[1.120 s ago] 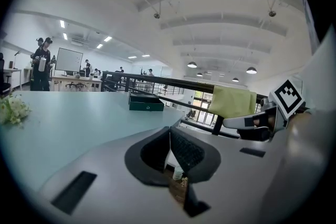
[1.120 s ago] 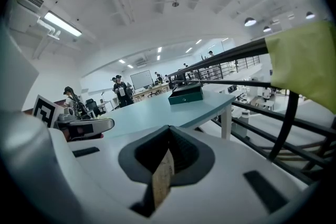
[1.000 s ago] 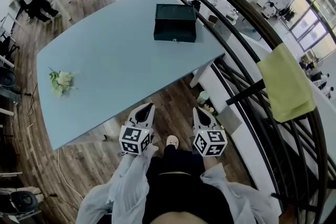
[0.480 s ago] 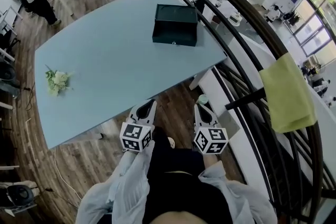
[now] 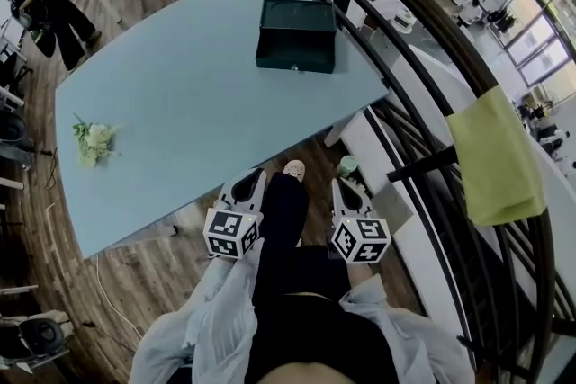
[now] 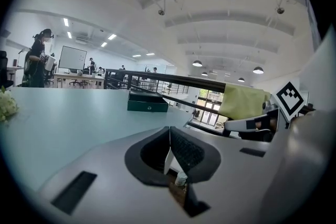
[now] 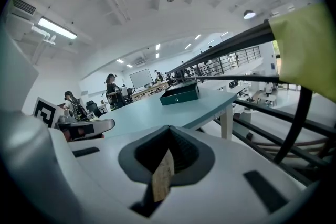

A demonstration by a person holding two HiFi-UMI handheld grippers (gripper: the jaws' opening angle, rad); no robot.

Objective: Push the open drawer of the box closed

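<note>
The left gripper and right gripper are hovering just off the table's near edge, jaws pressed together on nothing. The green box is sitting near the table's far right corner, well apart from both.

Lt grey sleeves, blk trousers, b&w marker cubes

Pale blue table, two things on it: a dark green box at the far right (small knob on its near face) and a little bunch of white flowers by the left edge, well apart.
</note>
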